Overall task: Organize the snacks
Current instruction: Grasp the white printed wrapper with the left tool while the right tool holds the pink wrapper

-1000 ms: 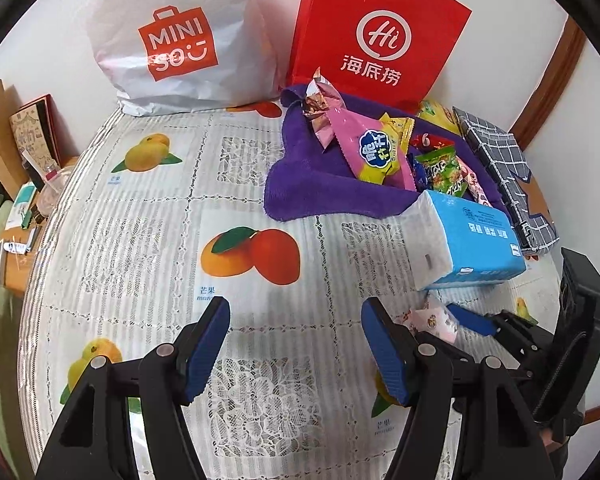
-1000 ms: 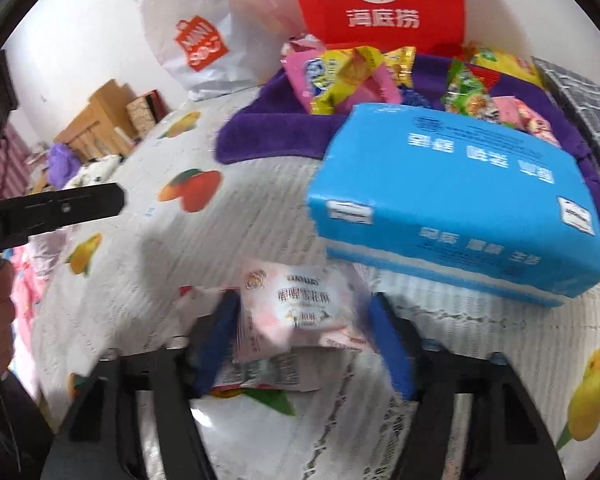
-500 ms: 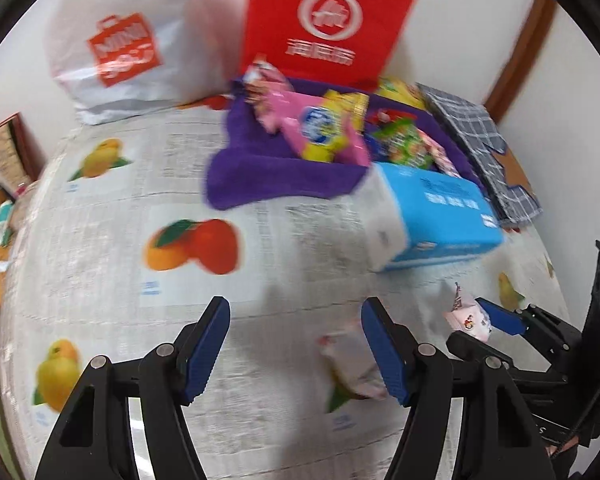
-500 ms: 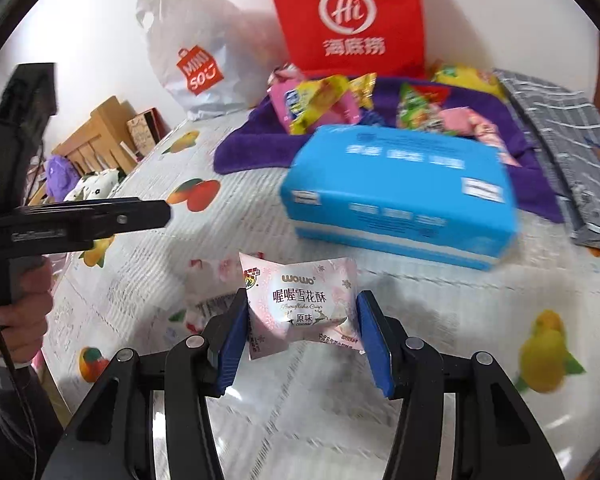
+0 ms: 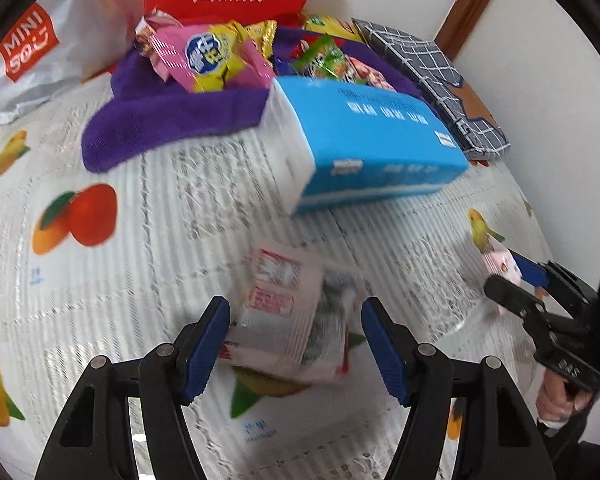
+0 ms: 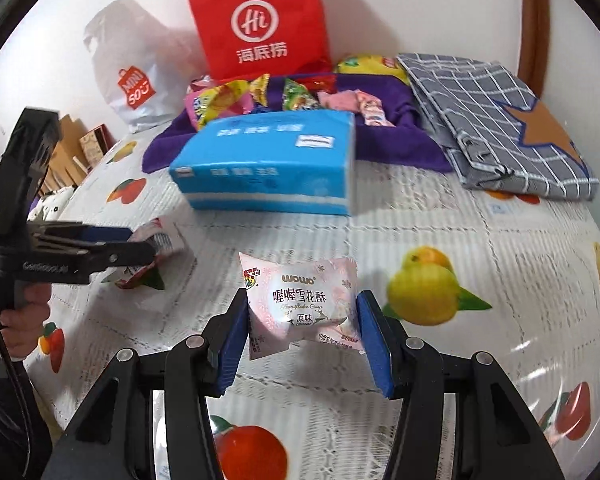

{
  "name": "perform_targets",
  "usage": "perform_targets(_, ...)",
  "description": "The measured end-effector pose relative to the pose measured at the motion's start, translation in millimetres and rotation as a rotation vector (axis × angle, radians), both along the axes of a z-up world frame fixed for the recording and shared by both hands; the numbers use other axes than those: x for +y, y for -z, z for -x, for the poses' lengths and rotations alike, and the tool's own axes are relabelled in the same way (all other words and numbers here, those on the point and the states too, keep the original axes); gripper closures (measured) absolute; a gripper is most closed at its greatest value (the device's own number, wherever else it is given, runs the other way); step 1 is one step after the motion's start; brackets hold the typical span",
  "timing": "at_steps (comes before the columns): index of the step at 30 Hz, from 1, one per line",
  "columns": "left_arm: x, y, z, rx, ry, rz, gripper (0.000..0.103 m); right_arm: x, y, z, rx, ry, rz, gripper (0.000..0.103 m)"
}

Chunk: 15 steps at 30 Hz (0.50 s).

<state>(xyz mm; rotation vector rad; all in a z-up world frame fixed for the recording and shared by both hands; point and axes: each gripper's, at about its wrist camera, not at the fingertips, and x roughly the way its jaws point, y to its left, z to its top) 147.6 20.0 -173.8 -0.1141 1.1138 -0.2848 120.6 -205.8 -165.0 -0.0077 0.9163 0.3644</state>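
Note:
A white and red snack packet (image 5: 288,312) lies flat on the fruit-print tablecloth (image 5: 100,280). My left gripper (image 5: 296,344) is open and straddles it; the left pad is at the packet's edge and the right pad stands clear. The right wrist view shows the same packet (image 6: 160,240) at the left gripper (image 6: 136,244). My right gripper (image 6: 302,336) is shut on a pink snowflake-crisp packet (image 6: 300,304), held just above the cloth. It also appears at the right edge of the left wrist view as the right gripper (image 5: 508,274) with the pink packet (image 5: 496,260).
A blue tissue pack (image 6: 268,164) lies mid-table before a purple towel (image 6: 388,136) piled with several snacks (image 6: 228,100). A red bag (image 6: 260,28) and a white bag (image 6: 136,80) stand at the wall. A grey checked cloth (image 6: 492,120) lies at the right.
My left gripper moved right and down until the white and red packet lay between its jaws. My right gripper lifted the pink packet and carried it away from the tissue pack.

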Motion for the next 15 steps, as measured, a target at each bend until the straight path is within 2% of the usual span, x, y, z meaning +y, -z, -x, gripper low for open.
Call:
perform_targets(5, -4.9, 5.5, 4.5, 0.0, -0.008, -0.029, 0.036, -6.6, 3.4, -3.2, -0.001, 0.012, -0.016, 0.05)
perform_targets(9, -14.5, 6.9, 0.2, -0.007, -0.03, -0.085, 0.035, -7.2, 5.0, -4.3, 0.004, 0.011, -0.027, 0.05)
perform_targets(15, -38.5, 12.6, -2.2, -0.068, -0.054, -0.252, 0.035, -8.1, 4.5, 1.0, -0.011, 0.009, -0.009, 0.05)
